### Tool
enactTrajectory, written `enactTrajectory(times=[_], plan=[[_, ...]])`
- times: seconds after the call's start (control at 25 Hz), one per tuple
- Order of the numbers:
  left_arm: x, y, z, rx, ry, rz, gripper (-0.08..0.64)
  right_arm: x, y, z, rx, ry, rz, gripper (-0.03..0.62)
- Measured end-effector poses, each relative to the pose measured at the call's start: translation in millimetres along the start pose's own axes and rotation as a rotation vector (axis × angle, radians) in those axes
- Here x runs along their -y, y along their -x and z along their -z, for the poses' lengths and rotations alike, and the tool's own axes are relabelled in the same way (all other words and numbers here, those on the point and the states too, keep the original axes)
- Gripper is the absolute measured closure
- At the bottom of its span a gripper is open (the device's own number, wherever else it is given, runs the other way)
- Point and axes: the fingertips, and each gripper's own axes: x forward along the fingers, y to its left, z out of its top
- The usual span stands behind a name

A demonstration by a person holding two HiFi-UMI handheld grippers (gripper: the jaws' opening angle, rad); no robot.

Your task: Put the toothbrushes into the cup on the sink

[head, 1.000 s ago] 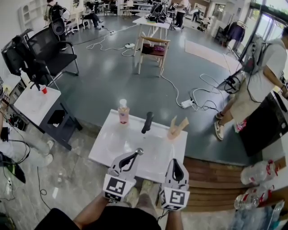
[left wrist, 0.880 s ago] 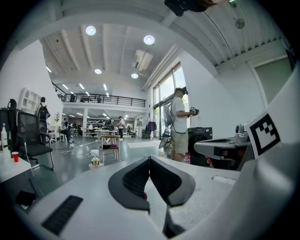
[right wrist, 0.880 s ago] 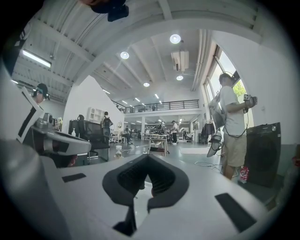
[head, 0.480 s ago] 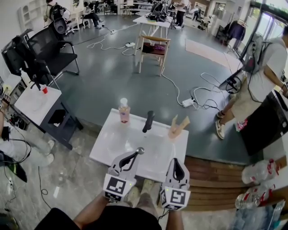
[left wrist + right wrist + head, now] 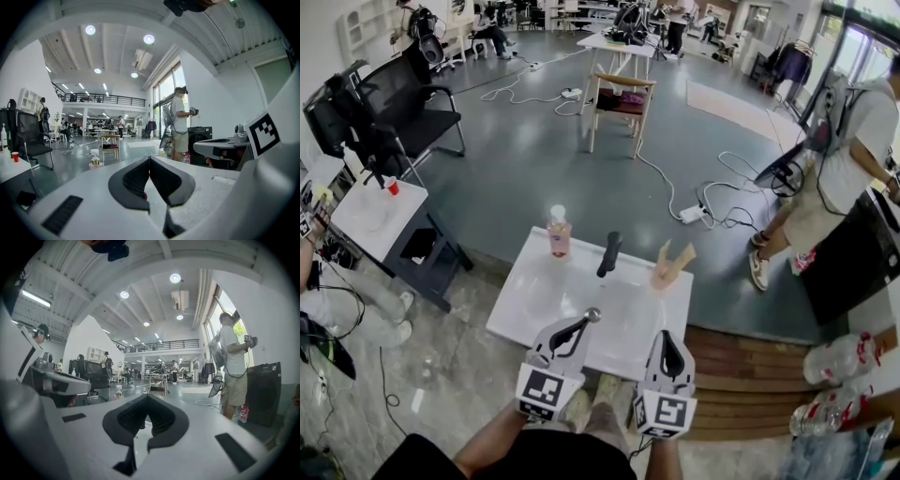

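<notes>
Two closed grippers hold nothing: the left gripper (image 5: 579,325) and the right gripper (image 5: 665,339). Both hang over the near edge of the white square sink (image 5: 523,292).

The head view looks from above, forward and steeply down. The white sink (image 5: 521,281) lies close below at lower centre, and the hall floor (image 5: 534,159) runs to the upper edge. Both grippers enter at the bottom edge, the left gripper (image 5: 591,318) left of the right gripper (image 5: 665,338). The left gripper view sits low, right behind its own jaws, and faces nearly level into the hall. The right gripper view does the same from just beside it. Each catches the other gripper at its frame's edge. All three views share the soap bottle (image 5: 558,236), the wooden chair (image 5: 619,98) and the standing person (image 5: 848,159), who is at the right of each frame.
</notes>
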Motion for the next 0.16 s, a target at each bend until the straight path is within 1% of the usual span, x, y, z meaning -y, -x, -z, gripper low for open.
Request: enactTrajectory(times=[0.16], plan=[[-1.6,0.4,0.9,-0.006,0.007,0.002,0.555,-2.2,-1.9,3.9,-0.005,-0.001,-0.001,0.594]])
